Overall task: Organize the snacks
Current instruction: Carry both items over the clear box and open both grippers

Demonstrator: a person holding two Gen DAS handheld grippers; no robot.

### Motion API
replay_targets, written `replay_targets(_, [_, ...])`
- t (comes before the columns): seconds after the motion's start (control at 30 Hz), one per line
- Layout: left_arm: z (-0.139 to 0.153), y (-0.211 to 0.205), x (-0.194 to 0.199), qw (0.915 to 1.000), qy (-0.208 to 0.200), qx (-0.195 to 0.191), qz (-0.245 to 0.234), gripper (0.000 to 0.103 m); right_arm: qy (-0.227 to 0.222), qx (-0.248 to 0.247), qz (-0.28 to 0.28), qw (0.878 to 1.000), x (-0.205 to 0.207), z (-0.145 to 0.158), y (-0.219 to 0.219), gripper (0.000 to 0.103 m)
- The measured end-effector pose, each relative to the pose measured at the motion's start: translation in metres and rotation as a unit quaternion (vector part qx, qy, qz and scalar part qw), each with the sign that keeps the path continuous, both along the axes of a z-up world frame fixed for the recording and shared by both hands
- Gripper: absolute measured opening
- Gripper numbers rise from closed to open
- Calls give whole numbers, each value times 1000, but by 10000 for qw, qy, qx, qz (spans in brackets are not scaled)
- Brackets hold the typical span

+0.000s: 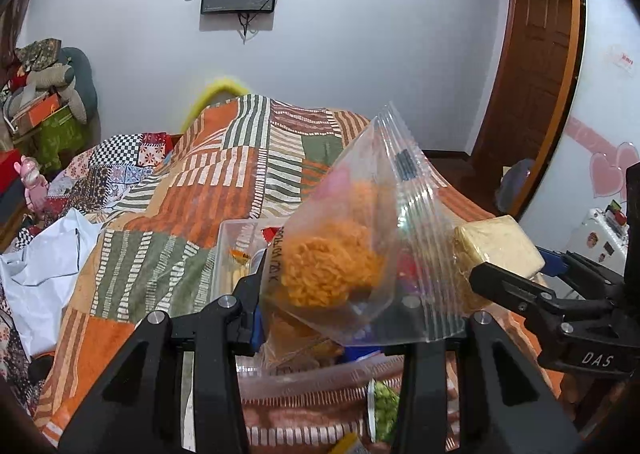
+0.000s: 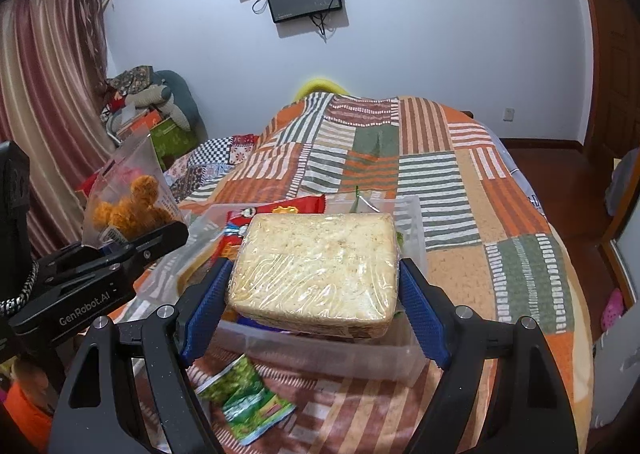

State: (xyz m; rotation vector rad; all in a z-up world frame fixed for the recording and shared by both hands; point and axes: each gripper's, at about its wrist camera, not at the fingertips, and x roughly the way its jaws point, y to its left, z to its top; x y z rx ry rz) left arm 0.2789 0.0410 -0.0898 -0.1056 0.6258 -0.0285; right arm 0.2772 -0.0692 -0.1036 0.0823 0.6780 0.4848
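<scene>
My left gripper [image 1: 340, 318] is shut on a clear zip bag of orange snacks [image 1: 332, 270] and holds it above a clear plastic bin [image 1: 228, 238] with several snack packs. The bag also shows at the left of the right wrist view [image 2: 128, 202]. My right gripper [image 2: 316, 298] is shut on a plastic-wrapped pale noodle block [image 2: 316, 262], held above the clear bin [image 2: 340, 354]. The block appears at the right of the left wrist view [image 1: 500, 246]. A red snack pack [image 2: 276, 210] lies in the bin behind the block.
The bin sits on a bed with an orange, green and white patchwork quilt [image 2: 460, 182]. Green snack packets [image 2: 248, 398] lie on the quilt in front of the bin. A white cloth [image 1: 44, 262] lies at the left. Clutter piles stand by the wall [image 1: 44, 94].
</scene>
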Motion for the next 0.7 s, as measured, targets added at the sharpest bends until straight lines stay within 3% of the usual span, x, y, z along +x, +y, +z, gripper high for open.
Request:
replay_targets(0.2, [-15, -8, 13, 9997, 130, 188, -8, 41, 125, -19, 40, 9999, 9, -8, 1, 80])
replay_targets(0.27, [-20, -9, 17, 9995, 238, 184, -27, 48, 159, -54, 52, 9998, 11, -10, 3, 80])
replay_targets(0.33, [-24, -9, 20, 9993, 345, 103, -86, 69, 219, -126, 56, 9997, 13, -13, 6, 81])
replay_targets(0.7, [-23, -1, 4, 9975, 563, -362, -244, 72, 345, 83, -2, 9994, 9, -4, -8, 84])
